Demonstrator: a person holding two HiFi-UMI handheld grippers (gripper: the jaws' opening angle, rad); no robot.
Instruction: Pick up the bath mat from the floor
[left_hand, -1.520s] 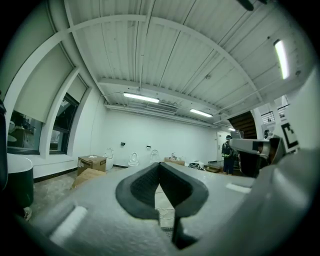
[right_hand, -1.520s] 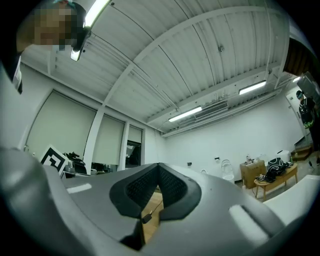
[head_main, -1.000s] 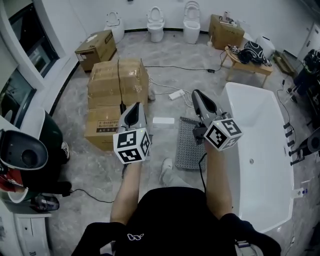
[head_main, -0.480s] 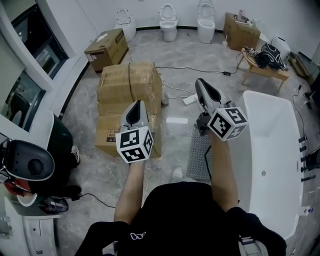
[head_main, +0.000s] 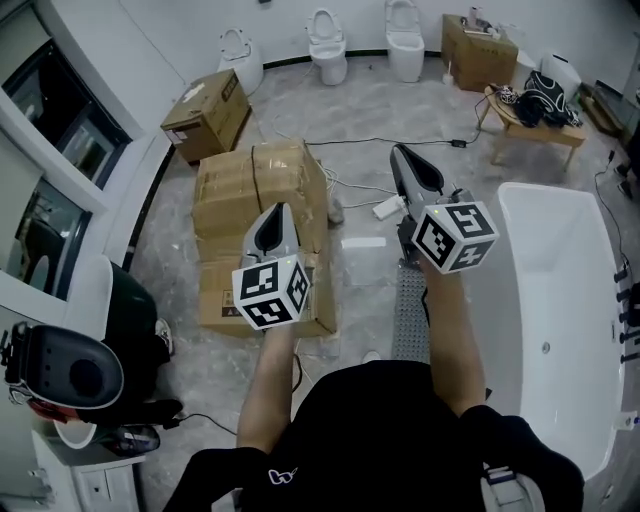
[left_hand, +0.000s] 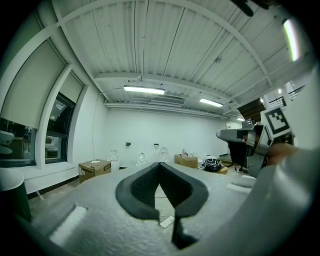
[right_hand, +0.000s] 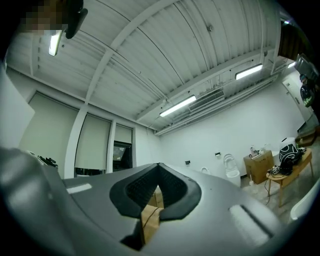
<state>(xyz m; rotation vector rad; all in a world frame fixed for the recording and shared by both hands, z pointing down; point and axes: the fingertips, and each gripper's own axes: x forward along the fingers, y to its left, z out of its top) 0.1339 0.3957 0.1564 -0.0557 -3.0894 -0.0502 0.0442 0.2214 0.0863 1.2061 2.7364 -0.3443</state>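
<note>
The grey bath mat (head_main: 407, 315) lies flat on the floor beside the bathtub, and my right forearm covers part of it. Both grippers are held up at chest height, well above the floor and away from the mat. My left gripper (head_main: 277, 212) hovers over the cardboard boxes, its jaws shut with nothing in them. My right gripper (head_main: 401, 153) is above the mat's far end, also shut and empty. In the left gripper view the left gripper (left_hand: 160, 165) has its pads pressed together. The right gripper view shows the right gripper (right_hand: 159, 166) the same way.
A stack of cardboard boxes (head_main: 262, 200) stands left of the mat. The white bathtub (head_main: 560, 330) runs along its right side. A power strip (head_main: 388, 207) and cable lie beyond the mat. Toilets (head_main: 327, 45) line the far wall, and a wooden table (head_main: 530, 115) stands at the back right.
The head view has shifted, so the mat sits lower in the frame and more hidden by my right arm. Both grippers stay raised and shut.
</note>
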